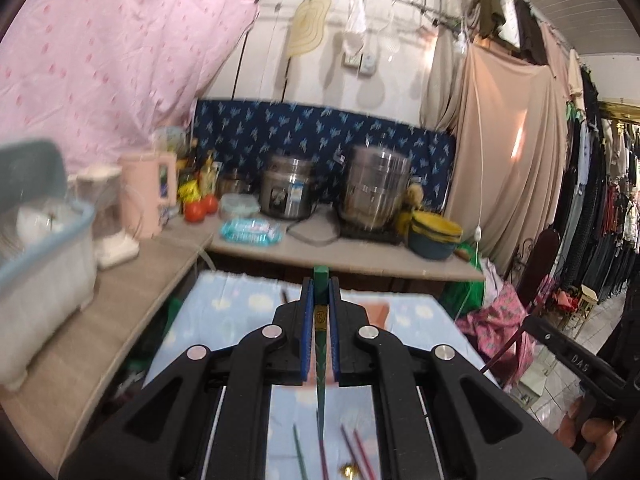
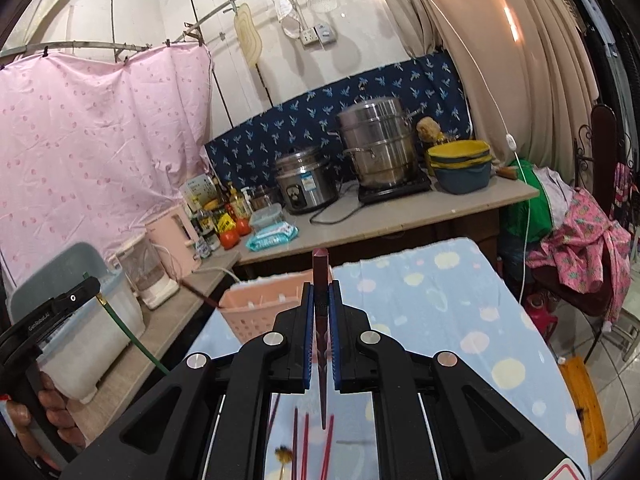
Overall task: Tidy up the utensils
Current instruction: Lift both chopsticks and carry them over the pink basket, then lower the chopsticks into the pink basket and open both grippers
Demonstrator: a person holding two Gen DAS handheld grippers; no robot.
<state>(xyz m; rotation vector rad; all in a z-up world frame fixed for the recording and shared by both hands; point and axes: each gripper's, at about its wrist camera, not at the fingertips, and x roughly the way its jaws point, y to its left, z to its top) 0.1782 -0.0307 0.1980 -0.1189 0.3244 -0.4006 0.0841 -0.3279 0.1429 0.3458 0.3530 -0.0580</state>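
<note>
My left gripper (image 1: 320, 286) is shut on a green chopstick (image 1: 320, 360) that stands upright between the blue pads, tip down. My right gripper (image 2: 320, 286) is shut the same way on a dark red chopstick (image 2: 321, 360). Both hang above a table with a light blue dotted cloth (image 2: 440, 312). A pink slotted basket (image 2: 260, 308) stands at the table's far left corner, just beyond the right gripper. Several loose red and green chopsticks (image 2: 306, 440) lie on the cloth below. The right wrist view shows the left gripper (image 2: 90, 286) at the far left, held by a hand.
An L-shaped counter (image 2: 400, 216) runs behind and to the left of the table, with steel pots (image 2: 380, 148), a rice cooker, stacked bowls, tomatoes, bottles, a pink kettle (image 2: 176, 240) and a lidded plastic box (image 2: 84, 320). A chair with pink cloth (image 2: 580, 248) stands to the right.
</note>
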